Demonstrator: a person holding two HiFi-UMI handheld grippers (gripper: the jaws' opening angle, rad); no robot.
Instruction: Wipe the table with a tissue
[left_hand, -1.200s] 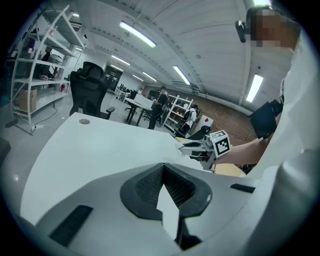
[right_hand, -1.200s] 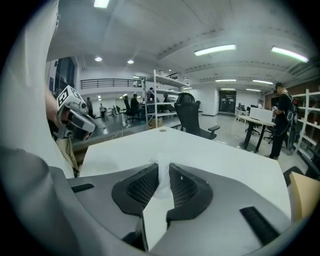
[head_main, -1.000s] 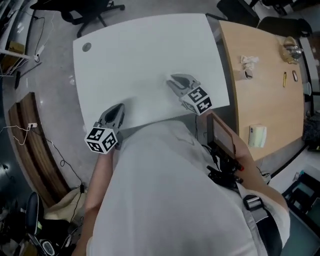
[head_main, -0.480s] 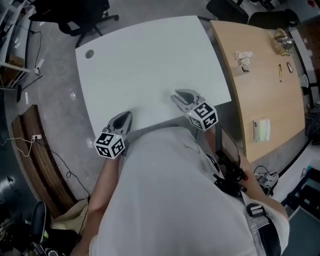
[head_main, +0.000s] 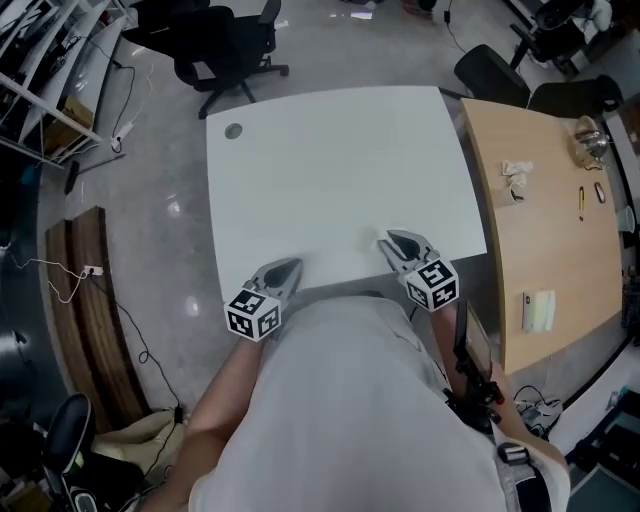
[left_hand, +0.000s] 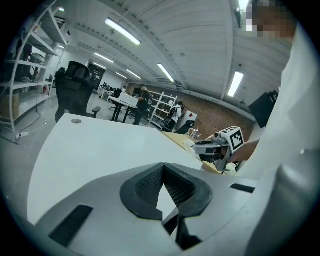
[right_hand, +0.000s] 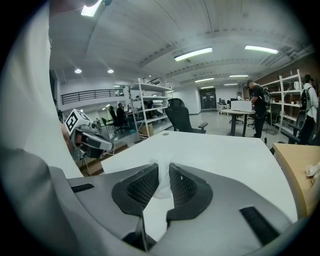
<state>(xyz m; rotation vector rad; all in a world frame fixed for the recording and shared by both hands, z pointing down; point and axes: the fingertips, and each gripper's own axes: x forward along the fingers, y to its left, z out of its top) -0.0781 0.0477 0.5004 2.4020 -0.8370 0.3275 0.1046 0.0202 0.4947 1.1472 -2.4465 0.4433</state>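
Note:
The white table (head_main: 330, 170) fills the middle of the head view. My right gripper (head_main: 388, 241) hovers low over its near right part, shut on a crumpled white tissue (right_hand: 162, 186) that bulges between the ribbed pads (right_hand: 142, 186). In the head view the tissue is hidden by the jaws. My left gripper (head_main: 290, 266) sits at the table's near left edge, its tips touching and nothing between them (left_hand: 163, 167). Each gripper shows in the other's view: the right gripper (left_hand: 212, 148) and the left gripper (right_hand: 92, 142).
A wooden table (head_main: 560, 240) adjoins on the right, with crumpled paper (head_main: 517, 175), a pale pad (head_main: 538, 310) and small items. A black office chair (head_main: 235, 50) stands beyond the far edge. A round grommet (head_main: 234, 131) marks the far left corner. Wooden boards (head_main: 85, 320) lie on the floor at left.
Both grippers have come back toward the table's near edge, the right one more. The head view has shifted, so the table sits lower and further right. The jaws look unchanged.

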